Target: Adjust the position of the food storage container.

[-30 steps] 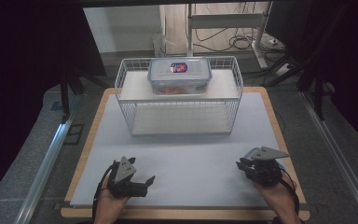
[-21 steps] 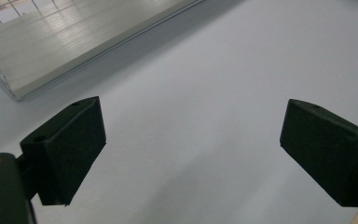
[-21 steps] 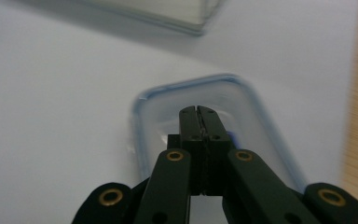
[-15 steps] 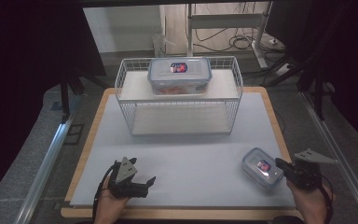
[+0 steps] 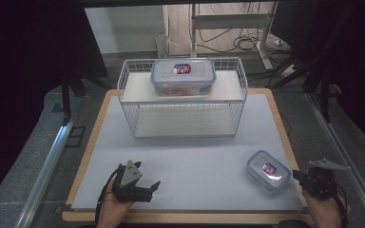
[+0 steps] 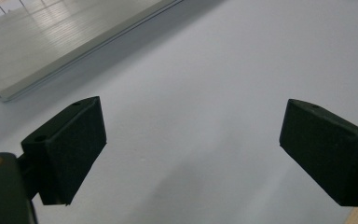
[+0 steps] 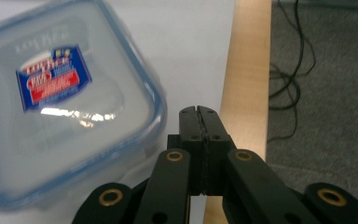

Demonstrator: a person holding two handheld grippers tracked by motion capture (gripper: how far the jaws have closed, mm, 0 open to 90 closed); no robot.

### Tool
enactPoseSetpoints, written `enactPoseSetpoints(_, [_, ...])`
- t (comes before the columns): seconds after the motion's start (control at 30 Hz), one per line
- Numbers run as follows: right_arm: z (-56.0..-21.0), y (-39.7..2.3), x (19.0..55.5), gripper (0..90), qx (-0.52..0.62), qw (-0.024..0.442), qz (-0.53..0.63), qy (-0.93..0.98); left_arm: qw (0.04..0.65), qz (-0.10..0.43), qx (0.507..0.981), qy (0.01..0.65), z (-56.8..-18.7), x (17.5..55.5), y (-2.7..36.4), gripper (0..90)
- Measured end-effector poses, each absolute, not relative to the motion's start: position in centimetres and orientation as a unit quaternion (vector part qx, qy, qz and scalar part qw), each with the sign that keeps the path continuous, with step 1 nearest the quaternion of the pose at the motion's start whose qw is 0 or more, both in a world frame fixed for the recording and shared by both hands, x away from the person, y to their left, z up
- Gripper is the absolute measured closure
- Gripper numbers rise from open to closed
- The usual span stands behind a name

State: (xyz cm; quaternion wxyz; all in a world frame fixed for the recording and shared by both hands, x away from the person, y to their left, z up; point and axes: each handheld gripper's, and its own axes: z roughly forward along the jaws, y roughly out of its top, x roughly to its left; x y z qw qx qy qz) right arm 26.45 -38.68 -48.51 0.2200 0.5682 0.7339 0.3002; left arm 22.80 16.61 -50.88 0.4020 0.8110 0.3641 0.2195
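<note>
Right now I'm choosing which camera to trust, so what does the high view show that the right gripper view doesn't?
High view alone: the wire basket holding a large container, the left gripper with jaws apart, and the whole white mat.

Right gripper view alone: the right gripper with jaws pressed together on nothing, beside the small container, and its label close up.

Both: the small container, the mat and the table's wooden edge.

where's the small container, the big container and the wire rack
small container point(image 5: 268, 171), high view, middle of its lid
big container point(image 5: 183, 76), high view, lid by the label
wire rack point(image 5: 126, 102), high view, left side wall
</note>
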Motion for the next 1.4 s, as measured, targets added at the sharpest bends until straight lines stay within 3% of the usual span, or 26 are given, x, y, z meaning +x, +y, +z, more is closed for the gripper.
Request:
enactPoseSetpoints(0.17, [-49.2, -38.5, 25.9, 89.5, 0.575, 0.190, 0.308, 0.733, 0.402, 0.217, 0.813, 0.362, -50.9, 22.9, 16.4, 7.0])
enactPoseSetpoints(0.67, [-49.6, -35.3, 29.3, 89.4, 0.550, 0.175, 0.307, 0.756, 0.399, 0.209, 0.817, 0.360, -51.2, 23.1, 16.1, 7.0])
enactPoseSetpoints(1.4, [-50.3, -24.0, 35.3, 89.5, 0.458, 0.120, 0.316, 0.822, 0.402, 0.188, 0.814, 0.374, -51.4, 23.6, 16.1, 7.0])
